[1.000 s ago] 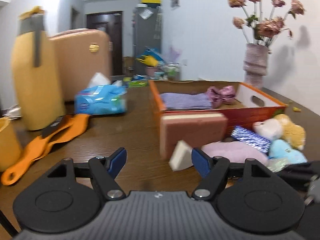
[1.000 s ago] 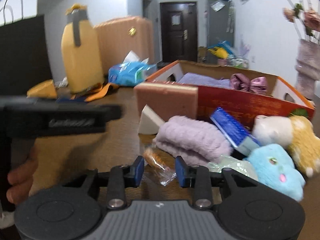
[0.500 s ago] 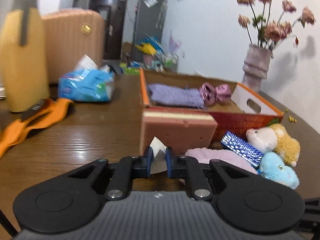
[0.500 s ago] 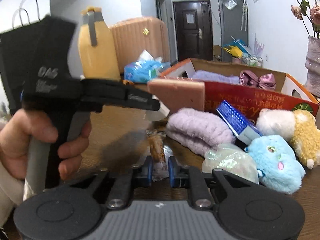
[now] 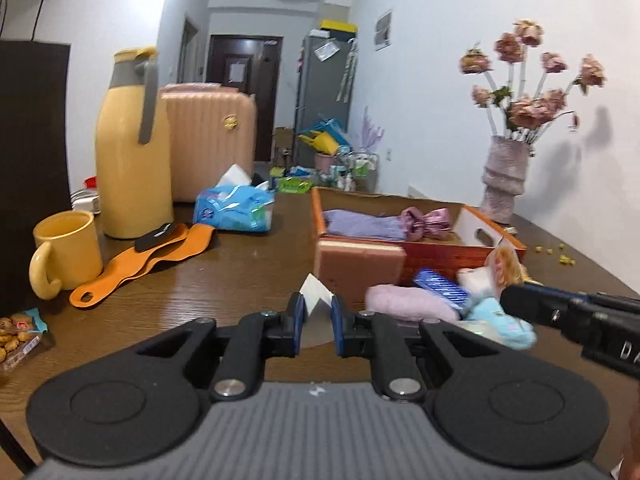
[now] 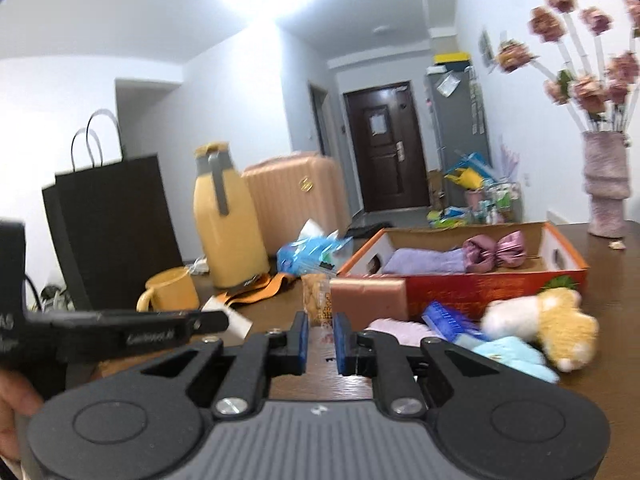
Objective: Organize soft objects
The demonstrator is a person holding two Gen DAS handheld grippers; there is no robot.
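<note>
Left gripper (image 5: 318, 312): fingers clenched on a white wedge sponge (image 5: 316, 296), lifted clear of the table (image 5: 200, 292) for carrying.
Right gripper (image 6: 320, 334): grasping a snack packet (image 6: 318, 300), probably to separate it from soft items.
Box (image 6: 480, 286): holds a purple cloth (image 6: 424, 260) and bow (image 6: 496, 250); apparent collection point.
Plush toys (image 6: 540, 324): waiting outside, beside the box.

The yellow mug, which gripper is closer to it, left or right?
Left. The left gripper, shut on a white wedge, is beside the yellow mug; the right gripper is farther, near the plush toys.
</note>
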